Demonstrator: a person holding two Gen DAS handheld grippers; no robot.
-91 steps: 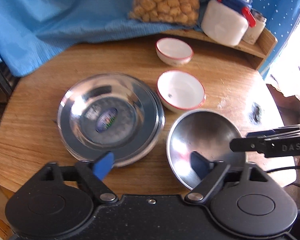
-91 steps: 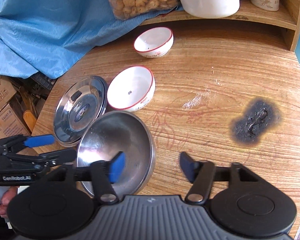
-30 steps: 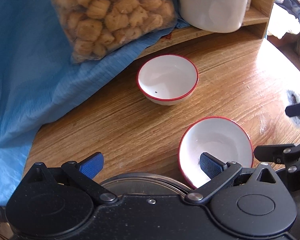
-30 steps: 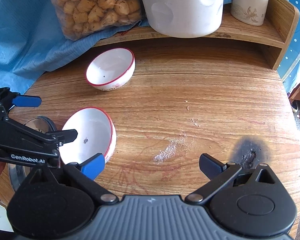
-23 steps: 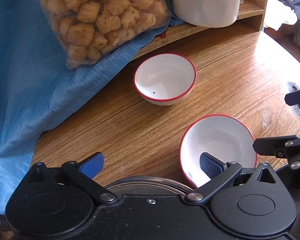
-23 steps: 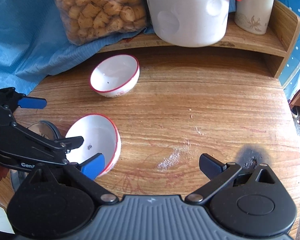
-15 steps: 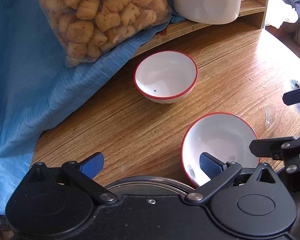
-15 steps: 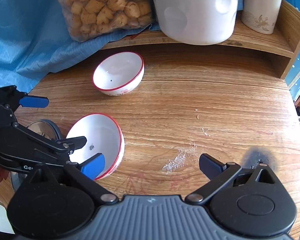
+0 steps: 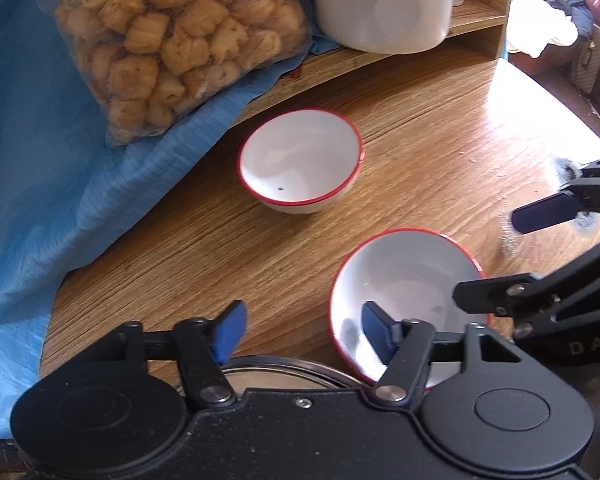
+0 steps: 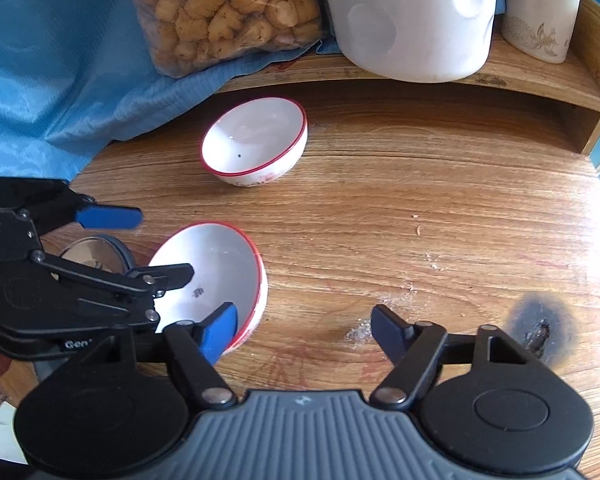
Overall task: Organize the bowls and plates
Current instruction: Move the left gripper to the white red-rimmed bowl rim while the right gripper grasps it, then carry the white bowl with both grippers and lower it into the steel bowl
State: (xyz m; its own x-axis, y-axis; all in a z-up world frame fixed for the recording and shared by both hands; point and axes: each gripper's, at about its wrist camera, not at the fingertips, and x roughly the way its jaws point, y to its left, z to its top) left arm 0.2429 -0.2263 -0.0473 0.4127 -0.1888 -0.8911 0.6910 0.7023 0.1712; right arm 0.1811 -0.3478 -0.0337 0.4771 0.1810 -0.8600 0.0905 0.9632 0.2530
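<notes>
Both grippers have swung up off the steel pieces and are now crowding the nearer red-rimmed bowl [image 10: 216,276], which tells me the metal ware is dealt with for the moment and the china is next. The left gripper [image 9: 302,332] has narrowed its spread over the last half second, its right pad now hanging over the bowl's near rim, though the jaws stand apart and hold nothing. The right gripper [image 10: 304,330] is wide open too, its left pad hovering at that same bowl's rim, its right pad well out over bare wood. My guess is one of them takes this bowl and nests it with its twin. The near bowl sits upright toward the left edge of the table [image 10: 420,208], white inside, thin red lip, a small dark mark on its inner wall. The second red-rimmed bowl [image 9: 300,162] sits apart from it, toward the back edge just ahead of the blue cloth [image 9: 40,140], with a dark speck inside. Just the rim of the steel plate [image 10: 96,250] peeks out behind the left tool.
</notes>
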